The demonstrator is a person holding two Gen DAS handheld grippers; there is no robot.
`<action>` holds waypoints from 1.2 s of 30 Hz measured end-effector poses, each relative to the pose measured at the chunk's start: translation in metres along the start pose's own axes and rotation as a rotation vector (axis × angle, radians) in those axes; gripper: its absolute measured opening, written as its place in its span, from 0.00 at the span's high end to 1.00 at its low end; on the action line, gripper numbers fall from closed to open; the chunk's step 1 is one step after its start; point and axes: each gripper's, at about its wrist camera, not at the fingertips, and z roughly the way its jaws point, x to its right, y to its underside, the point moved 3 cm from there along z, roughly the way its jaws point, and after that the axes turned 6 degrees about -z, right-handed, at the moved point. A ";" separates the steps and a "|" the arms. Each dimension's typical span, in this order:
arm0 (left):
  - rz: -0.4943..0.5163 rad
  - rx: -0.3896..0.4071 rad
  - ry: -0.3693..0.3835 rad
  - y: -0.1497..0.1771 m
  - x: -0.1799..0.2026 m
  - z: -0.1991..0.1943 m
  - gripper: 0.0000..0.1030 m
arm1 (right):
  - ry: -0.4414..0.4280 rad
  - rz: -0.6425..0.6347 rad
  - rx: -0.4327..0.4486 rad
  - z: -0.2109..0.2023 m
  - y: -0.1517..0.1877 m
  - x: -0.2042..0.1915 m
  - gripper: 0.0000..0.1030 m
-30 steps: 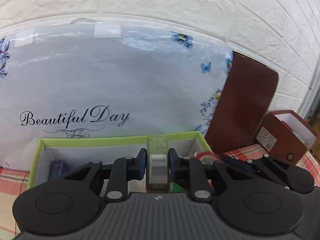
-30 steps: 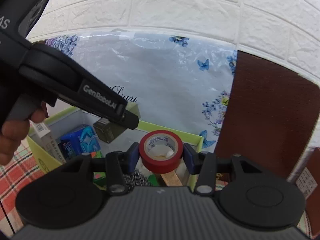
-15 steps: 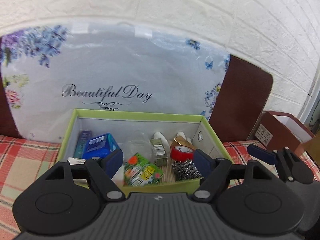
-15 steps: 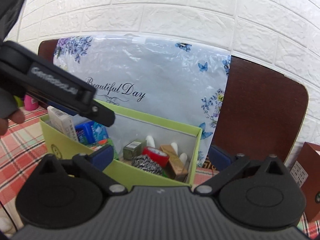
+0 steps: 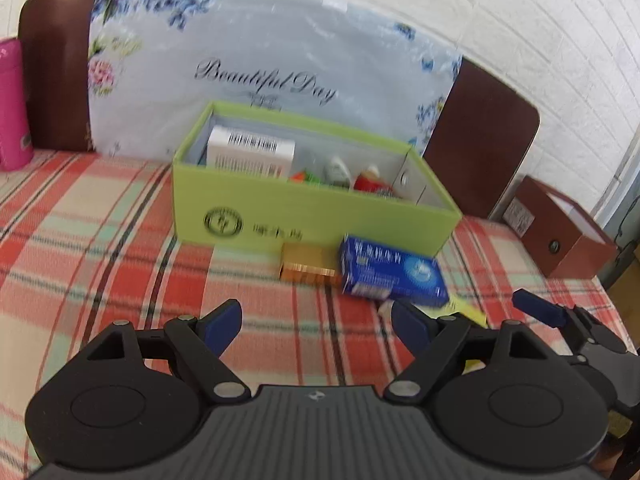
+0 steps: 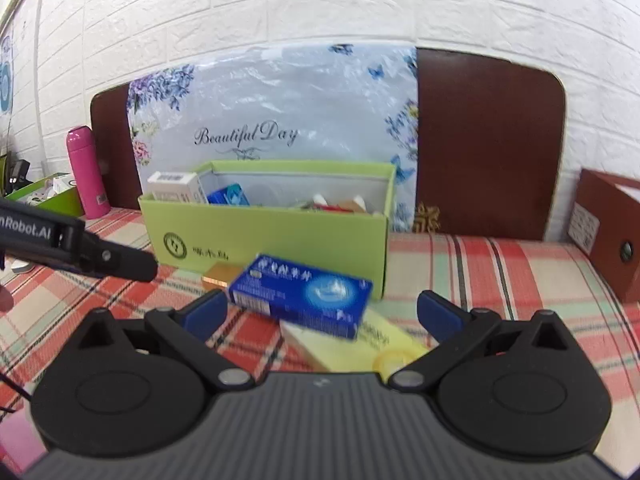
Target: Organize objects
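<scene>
A green box [image 5: 304,220] stands on the plaid cloth and holds a white carton [image 5: 250,152], red tape and other small items; it also shows in the right wrist view [image 6: 272,236]. In front of it lie a blue box [image 5: 390,274] [image 6: 300,292], a small gold box [image 5: 306,266] [image 6: 220,272] and a pale yellow box [image 6: 352,346]. My left gripper [image 5: 318,320] is open and empty, pulled back from the green box. My right gripper [image 6: 322,314] is open and empty, just short of the blue box.
A pink bottle [image 6: 86,172] stands at the left by the brown headboard [image 6: 484,144]. A floral plastic bag [image 6: 280,112] leans behind the green box. A brown open box [image 6: 608,236] sits at the right. Another green box [image 6: 44,196] is far left.
Both grippers let go of their items into the green box, the left a small labelled bottle and the right the red tape, then opened and drew back toward the near side.
</scene>
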 end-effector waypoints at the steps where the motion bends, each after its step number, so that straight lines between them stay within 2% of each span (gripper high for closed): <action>1: 0.000 -0.011 0.000 0.005 -0.001 -0.001 0.18 | 0.002 0.007 -0.014 -0.003 0.006 0.000 0.00; 6: -0.002 -0.039 0.004 0.022 -0.001 -0.006 0.18 | 0.016 0.041 -0.049 -0.016 0.028 0.003 0.00; 10: 0.023 -0.038 0.023 0.027 0.007 -0.011 0.18 | 0.020 0.022 -0.058 -0.016 0.034 0.006 0.00; 22: 0.049 -0.032 0.035 0.023 0.013 -0.009 0.18 | -0.002 -0.119 -0.087 0.041 0.021 0.017 0.00; 26: 0.050 -0.028 0.063 0.010 0.016 0.006 0.18 | -0.030 -0.154 -0.072 0.052 0.014 0.012 0.00; 30: 0.027 -0.032 0.076 -0.009 0.022 0.033 0.18 | -0.030 -0.177 -0.084 0.061 0.008 0.007 0.15; 36: 0.014 -0.070 0.097 -0.028 0.030 0.078 0.18 | -0.043 -0.187 -0.084 0.073 0.005 0.003 0.16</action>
